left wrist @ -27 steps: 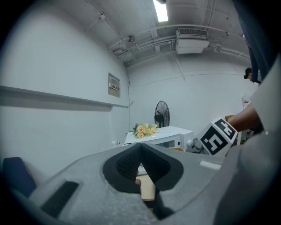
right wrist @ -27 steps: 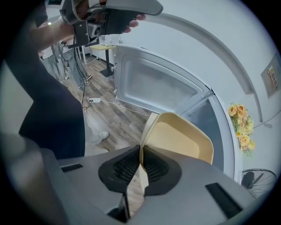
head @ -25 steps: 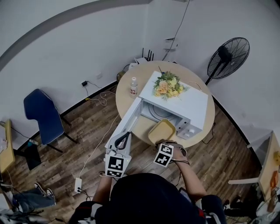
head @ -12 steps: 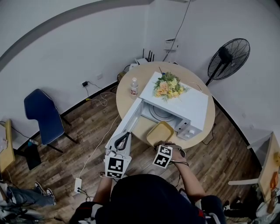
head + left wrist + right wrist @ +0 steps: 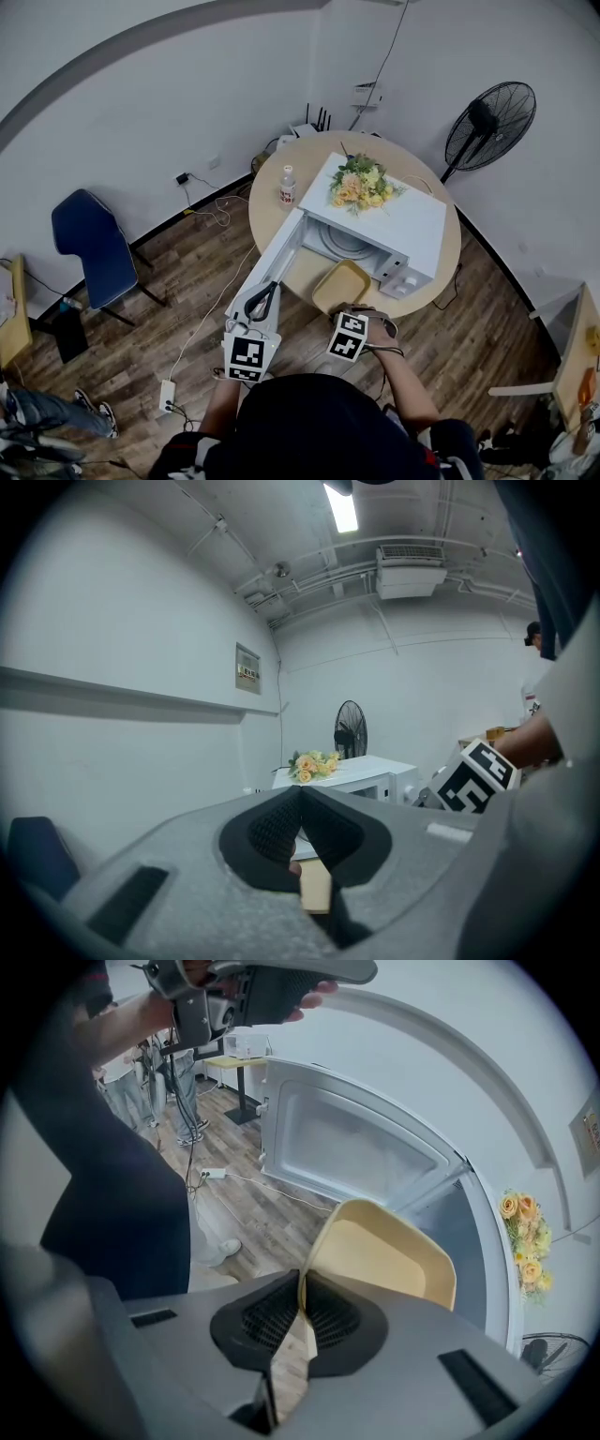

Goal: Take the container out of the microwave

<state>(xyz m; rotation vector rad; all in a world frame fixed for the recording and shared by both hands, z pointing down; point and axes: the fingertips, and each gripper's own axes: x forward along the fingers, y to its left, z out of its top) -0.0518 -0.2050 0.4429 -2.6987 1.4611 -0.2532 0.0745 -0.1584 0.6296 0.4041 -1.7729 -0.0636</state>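
Below the centre of the head view, the pale yellow container (image 5: 343,284) is held clear of the white microwave (image 5: 398,225). It is seen just in front of the open cavity, over the near edge of the round table (image 5: 265,211). Its rim is clamped between the jaws of the right gripper (image 5: 301,1288). The microwave door (image 5: 274,265) is swung open toward the lower left. By the door's outer edge, the left gripper (image 5: 300,791) is held with jaws pressed together on nothing. Flowers (image 5: 359,183) are laid on the microwave's top.
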